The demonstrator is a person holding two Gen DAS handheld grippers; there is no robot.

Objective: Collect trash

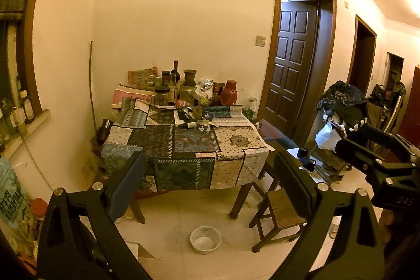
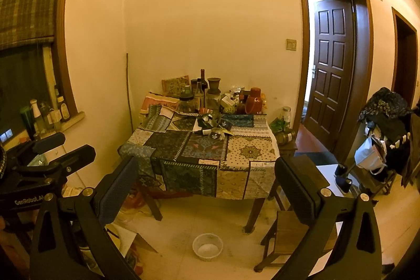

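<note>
Both tongs are held up in the room, well apart from the bench, and each stands wide with nothing between its pads. The left tongs face the bench's front edge; the right tongs do the same from slightly further right. The trash sits mid-bench on the patchwork cloth: a tipped clear cup, a small bottle lying on its side and crumpled wrappers just behind them. Jars and bottles crowd the far edge by the wall. A white bowl rests on the floor in front of the bench, near a wooden stool
</note>
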